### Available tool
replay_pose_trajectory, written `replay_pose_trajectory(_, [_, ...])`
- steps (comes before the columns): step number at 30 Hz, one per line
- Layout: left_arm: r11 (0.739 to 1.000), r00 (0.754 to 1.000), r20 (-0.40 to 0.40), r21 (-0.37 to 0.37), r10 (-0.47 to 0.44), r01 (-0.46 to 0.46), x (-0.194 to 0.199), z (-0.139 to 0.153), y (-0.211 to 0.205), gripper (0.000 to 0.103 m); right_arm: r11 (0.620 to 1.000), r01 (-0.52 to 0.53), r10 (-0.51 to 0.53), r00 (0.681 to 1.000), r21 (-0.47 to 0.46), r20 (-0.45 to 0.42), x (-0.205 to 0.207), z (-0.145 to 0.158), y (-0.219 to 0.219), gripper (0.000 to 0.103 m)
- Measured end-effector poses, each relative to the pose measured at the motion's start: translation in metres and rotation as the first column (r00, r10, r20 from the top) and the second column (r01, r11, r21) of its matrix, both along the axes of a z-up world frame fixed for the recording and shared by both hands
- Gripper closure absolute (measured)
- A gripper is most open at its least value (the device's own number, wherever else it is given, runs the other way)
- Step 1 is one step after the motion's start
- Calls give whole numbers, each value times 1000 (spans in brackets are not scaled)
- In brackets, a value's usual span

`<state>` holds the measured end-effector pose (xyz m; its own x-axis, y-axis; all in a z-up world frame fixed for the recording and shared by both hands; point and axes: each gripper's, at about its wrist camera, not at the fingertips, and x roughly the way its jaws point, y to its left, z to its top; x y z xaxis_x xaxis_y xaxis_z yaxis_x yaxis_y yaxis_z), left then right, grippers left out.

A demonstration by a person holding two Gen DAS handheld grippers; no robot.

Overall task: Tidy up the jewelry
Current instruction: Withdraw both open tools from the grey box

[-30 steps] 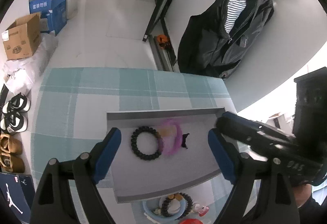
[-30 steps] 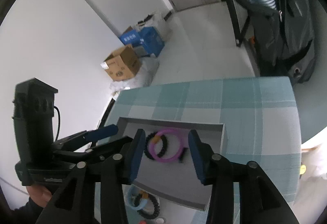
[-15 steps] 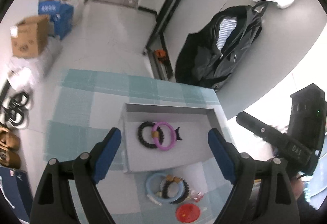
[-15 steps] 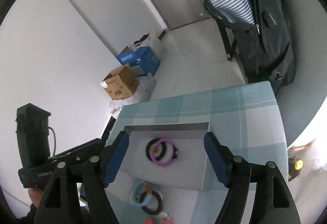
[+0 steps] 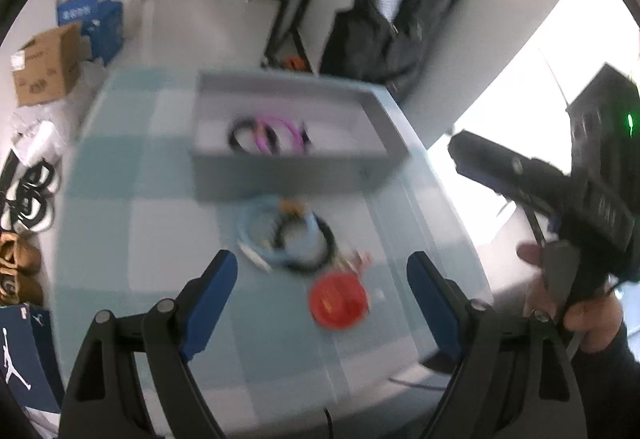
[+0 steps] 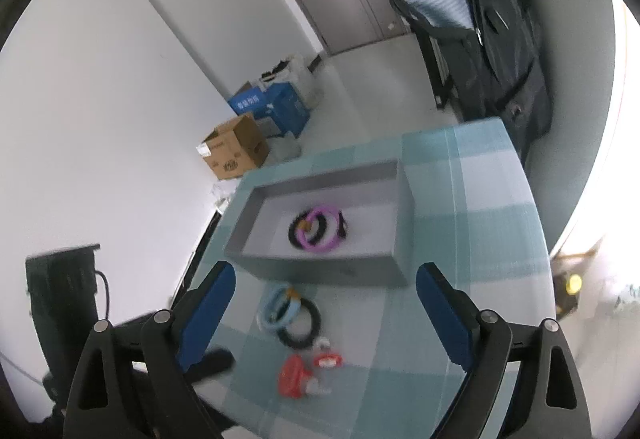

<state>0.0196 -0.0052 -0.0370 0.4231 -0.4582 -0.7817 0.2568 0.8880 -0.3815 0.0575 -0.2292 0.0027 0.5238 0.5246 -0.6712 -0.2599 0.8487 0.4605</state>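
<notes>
A grey tray sits on the teal checked table. In it lie a black bead bracelet and a pink ring bracelet. In front of the tray lie a light blue bracelet, a black bracelet and red pieces. My left gripper is open and empty, held above these. My right gripper is open and empty, also above the table.
A black backpack hangs beyond the table's far edge. Cardboard and blue boxes stand on the floor at left. Shoes lie by the table's left side. The right gripper's body shows at right.
Both grippers have pulled back and up from the tray. The right gripper, narrow over the pink bracelet one second ago, has opened wide. The loose jewelry before the tray has come into view.
</notes>
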Motion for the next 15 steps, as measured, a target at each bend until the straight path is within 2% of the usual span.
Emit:
replay_pose_trajectory(2, [1000, 999, -21, 15, -27, 27, -4, -5, -8, 19, 1000, 8, -8, 1000, -8, -15, -5, -3, -2, 11])
replay_pose_trajectory(4, [998, 997, -53, -14, -54, 53, -7, -9, -14, 19, 999, 26, -27, 999, -24, -32, -10, -7, -5, 10])
replay_pose_trajectory(9, [998, 991, -124, -11, -59, 58, -3, -25, -19, 19, 998, 49, -51, 997, -36, -62, -25, -15, -9, 8])
replay_pose_trajectory(15, [993, 976, -207, -105, -71, 50, 8, -35, -16, 19, 994, 84, -92, 989, -73, -114, -35, -26, -19, 8])
